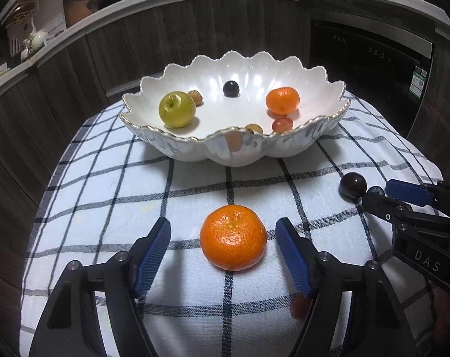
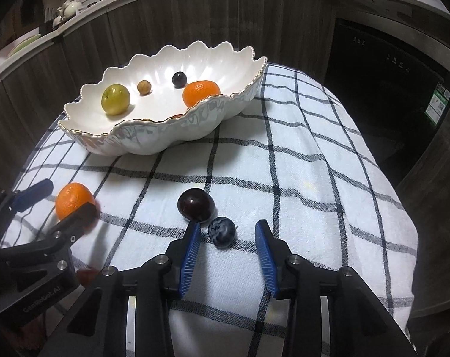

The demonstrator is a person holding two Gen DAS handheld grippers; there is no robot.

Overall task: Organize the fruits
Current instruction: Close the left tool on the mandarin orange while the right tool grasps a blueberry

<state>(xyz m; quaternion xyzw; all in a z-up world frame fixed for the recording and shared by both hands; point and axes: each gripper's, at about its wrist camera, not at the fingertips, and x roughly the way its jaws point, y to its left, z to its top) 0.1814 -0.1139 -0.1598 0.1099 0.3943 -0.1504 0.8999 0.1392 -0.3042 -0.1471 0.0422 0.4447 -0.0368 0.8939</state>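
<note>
A white scalloped bowl (image 1: 329, 119) (image 2: 165, 136) stands on the checked cloth, holding a green apple (image 1: 176, 109), a mandarin (image 1: 282, 100), a dark grape (image 1: 231, 88) and some small fruits. A second mandarin (image 1: 233, 236) (image 2: 73, 199) lies on the cloth between the fingers of my left gripper (image 1: 222, 222), which is open with a gap at each pad. My right gripper (image 2: 228, 225) is open around a blueberry (image 2: 221, 232) (image 1: 376, 192), without touching it. A dark plum (image 2: 196, 203) (image 1: 352, 185) sits just beyond the blueberry, next to the left fingertip.
A small red fruit (image 1: 299, 306) (image 2: 85, 275) lies on the cloth under the left gripper's right finger. The checked cloth (image 2: 314, 178) falls off at its right and far edges. Dark cabinet fronts (image 1: 195, 29) and a black appliance (image 2: 388, 74) stand behind.
</note>
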